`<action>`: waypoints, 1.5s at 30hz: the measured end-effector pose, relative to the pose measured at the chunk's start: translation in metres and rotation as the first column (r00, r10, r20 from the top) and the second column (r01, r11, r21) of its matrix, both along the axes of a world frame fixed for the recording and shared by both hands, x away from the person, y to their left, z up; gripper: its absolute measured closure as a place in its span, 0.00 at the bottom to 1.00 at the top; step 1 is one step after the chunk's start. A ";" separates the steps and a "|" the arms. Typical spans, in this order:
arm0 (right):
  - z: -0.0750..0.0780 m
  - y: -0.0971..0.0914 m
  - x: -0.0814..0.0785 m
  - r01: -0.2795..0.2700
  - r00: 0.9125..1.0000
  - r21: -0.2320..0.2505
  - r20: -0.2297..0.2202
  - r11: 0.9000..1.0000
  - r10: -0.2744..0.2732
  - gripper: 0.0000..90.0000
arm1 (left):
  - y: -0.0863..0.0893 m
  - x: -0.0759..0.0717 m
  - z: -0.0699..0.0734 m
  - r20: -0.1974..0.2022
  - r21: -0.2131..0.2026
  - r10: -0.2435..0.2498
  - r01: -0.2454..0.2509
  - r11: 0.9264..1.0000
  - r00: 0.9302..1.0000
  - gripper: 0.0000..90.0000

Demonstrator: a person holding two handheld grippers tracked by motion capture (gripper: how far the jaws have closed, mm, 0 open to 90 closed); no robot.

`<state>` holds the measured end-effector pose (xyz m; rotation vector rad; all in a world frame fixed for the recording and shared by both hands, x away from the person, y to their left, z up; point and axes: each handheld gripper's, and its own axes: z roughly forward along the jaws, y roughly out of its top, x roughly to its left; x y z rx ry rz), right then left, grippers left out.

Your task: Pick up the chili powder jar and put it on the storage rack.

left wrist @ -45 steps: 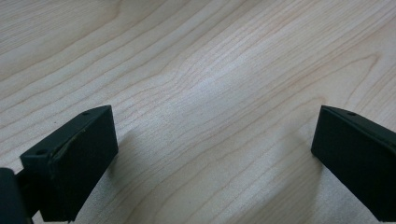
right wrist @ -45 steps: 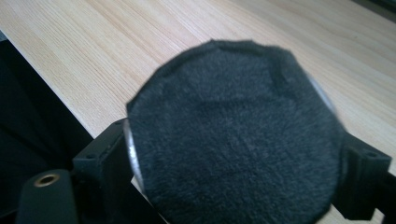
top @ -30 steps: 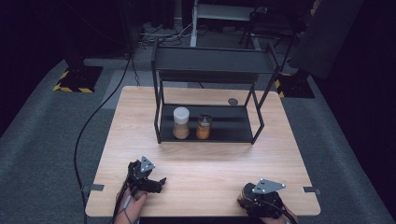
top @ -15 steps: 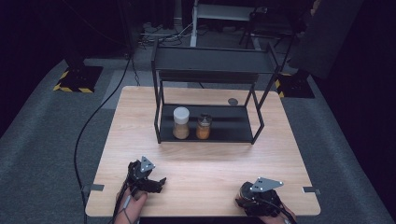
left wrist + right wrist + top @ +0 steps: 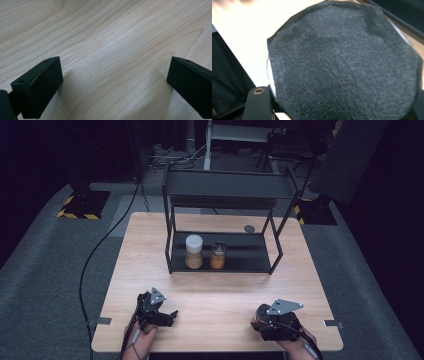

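Note:
My right gripper (image 5: 261, 319) is near the table's front right edge, shut on a round object (image 5: 342, 62) with a dark grey felt face. The face sits close in front of the right gripper view, with a jaw at either side of it. My left gripper (image 5: 167, 315) rests at the front left, jaws open and pointing right. In the left gripper view its fingertips (image 5: 40, 82) stand wide apart over bare wood with nothing between them. A black metal rack (image 5: 225, 195) stands at the table's far middle. Its lower shelf holds a white-lidded jar (image 5: 194, 252) and a smaller jar (image 5: 218, 256) of orange-brown contents.
A small dark disc (image 5: 248, 228) lies on the wooden table (image 5: 220, 290) just behind the rack's right side. Black cables (image 5: 95, 265) trail off the table's left side across the grey floor. Yellow-black striped feet (image 5: 80, 212) stand at the far left and right.
My right gripper has lifted a little with the round object in it and drifted slightly away from the front edge. The left gripper has stayed put.

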<state>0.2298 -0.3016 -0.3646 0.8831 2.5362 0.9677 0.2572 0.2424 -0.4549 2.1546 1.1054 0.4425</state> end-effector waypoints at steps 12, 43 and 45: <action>0.023 0.004 0.015 -0.009 1.000 -0.001 0.024 1.000 0.009 0.35 | 0.000 0.000 0.000 -0.002 -0.001 0.000 0.000 1.000 1.000 0.00; 0.067 0.026 0.078 -0.039 0.999 -0.002 0.034 0.999 0.039 0.35 | 0.003 -0.002 0.000 -0.003 -0.002 0.010 -0.010 1.000 1.000 0.00; 0.070 0.027 0.082 -0.036 0.999 -0.007 0.040 0.999 0.036 0.35 | 0.003 -0.002 0.000 -0.004 -0.004 0.010 -0.010 1.000 1.000 0.00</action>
